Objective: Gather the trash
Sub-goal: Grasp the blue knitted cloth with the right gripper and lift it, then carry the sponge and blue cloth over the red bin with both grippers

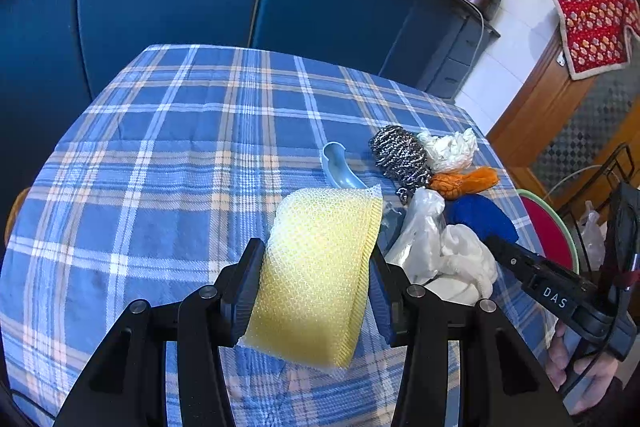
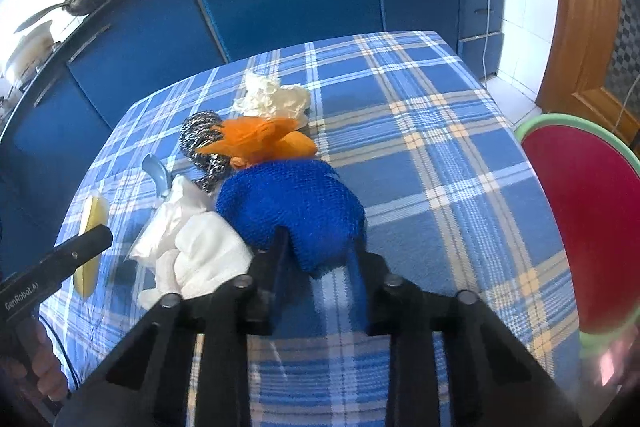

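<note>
On the checked desk (image 1: 168, 155), a heap of trash lies to the right of the left tool (image 1: 316, 283), whose fingers pinch a yellow sponge (image 1: 316, 275) tilted just above the cloth. The right tool (image 2: 318, 259) has its fingers closed on the near end of a blue mesh scrubber (image 2: 292, 207), in the middle of the heap. Touching it: white cloth (image 2: 204, 251) to its left, orange rag (image 2: 260, 141) behind it. A steel scourer (image 1: 400, 157), crumpled white paper (image 1: 450, 147) and a pale blue scoop (image 1: 340, 167) lie farther back.
</note>
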A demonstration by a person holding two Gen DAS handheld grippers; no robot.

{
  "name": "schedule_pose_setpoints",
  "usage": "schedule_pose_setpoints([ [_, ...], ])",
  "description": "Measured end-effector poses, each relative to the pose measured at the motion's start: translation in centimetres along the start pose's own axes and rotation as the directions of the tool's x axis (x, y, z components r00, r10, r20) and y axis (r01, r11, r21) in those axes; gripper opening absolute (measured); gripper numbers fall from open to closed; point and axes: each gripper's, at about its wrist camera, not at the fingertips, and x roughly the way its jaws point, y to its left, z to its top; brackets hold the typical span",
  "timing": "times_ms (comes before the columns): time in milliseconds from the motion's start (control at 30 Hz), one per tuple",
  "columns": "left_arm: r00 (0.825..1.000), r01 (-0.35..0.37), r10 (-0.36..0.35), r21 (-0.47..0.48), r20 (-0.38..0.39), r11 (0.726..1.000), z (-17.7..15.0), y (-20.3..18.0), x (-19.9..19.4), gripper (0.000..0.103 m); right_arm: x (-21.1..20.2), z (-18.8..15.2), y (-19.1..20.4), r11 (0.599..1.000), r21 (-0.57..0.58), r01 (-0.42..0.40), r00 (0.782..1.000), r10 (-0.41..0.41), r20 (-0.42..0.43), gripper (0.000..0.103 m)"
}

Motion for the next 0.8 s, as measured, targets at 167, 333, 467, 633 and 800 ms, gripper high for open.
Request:
schedule_pose_setpoints([
  [167, 1.000, 0.010, -0.010, 0.007, 0.017, 1.000, -0.1, -0.4, -1.1, 0.050, -1.3, -0.3, 0.0, 1.000, 0.008, -0.018, 0.999, 0.018, 0.030, 0.016],
  [333, 0.999, 0.024, -0.025, 0.023, 0.039, 0.999, -0.1, -1.2, -2.4, 0.050, -3.6, -0.7, -0.4, 0.999, 0.034, -0.037, 0.996, 0.034, 0.082, 0.016],
  [467, 0.998, 0.038, -0.040, 0.037, 0.054, 0.999, -0.1, -2.0, -3.3, 0.050, -5.8, -0.9, -0.7, 0.998, 0.044, -0.035, 0.991, 0.029, 0.133, 0.016],
  [633, 0.996, 0.052, -0.056, 0.057, 0.071, 0.997, -0.2, -3.1, -4.5, 0.050, -8.4, -1.3, -1.2, 0.998, 0.056, -0.040, 0.982, 0.029, 0.184, 0.016],
  [800, 0.994, 0.070, -0.075, 0.067, 0.081, 0.995, -0.4, -4.1, -5.5, 0.050, -10.5, -1.6, -1.7, 0.997, 0.065, -0.044, 0.976, 0.029, 0.217, 0.016],
])
